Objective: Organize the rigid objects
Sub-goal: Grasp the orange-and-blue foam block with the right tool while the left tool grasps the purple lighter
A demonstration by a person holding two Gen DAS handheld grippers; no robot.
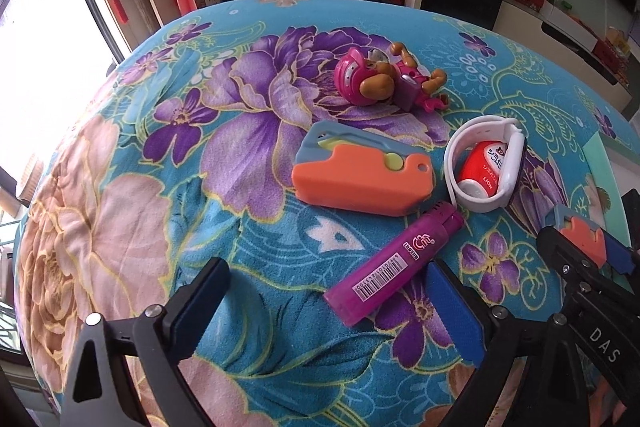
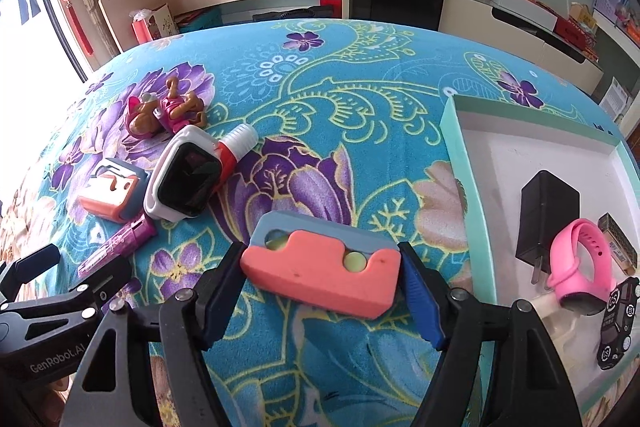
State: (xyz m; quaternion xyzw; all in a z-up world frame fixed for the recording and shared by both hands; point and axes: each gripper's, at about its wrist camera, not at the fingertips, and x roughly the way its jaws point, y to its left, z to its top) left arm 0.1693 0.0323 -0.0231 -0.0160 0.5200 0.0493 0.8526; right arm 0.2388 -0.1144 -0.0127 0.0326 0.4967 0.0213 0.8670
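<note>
Floral teal-and-purple plush blanket [image 2: 320, 99]: serving as the work surface, carrying the loose items and the box.

Shallow white cardboard box with a mint-green rim [image 2: 454, 163]: lying at the right, already holding a black plug adapter [image 2: 548, 223], a pink silicone wristband [image 2: 580, 263] and a small black toy car [image 2: 618, 323]; bare floor is showing along its far side.

Orange-and-grey plastic slider toy [image 2: 320, 271]: being grasped across its ends by the right gripper [image 2: 320, 279], near the box's left wall (a twin, the second orange-and-grey slider toy [image 1: 360, 171], is lying further left).

White smartwatch with looped strap [image 1: 484, 167]: resting around a red-and-white tube [image 1: 480, 167].

Magenta plastic lighter [image 1: 396, 263]: lying just ahead of the left gripper [image 1: 324, 291], whose jaws are standing wide apart, holding nothing.

Pink pup figurine [image 1: 384, 79]: lying beyond the rest.

Handling note: the right gripper is likely carrying toward the box; lift clear of the rim, set down on the bare patch, avoid the wristband, then release.
</note>
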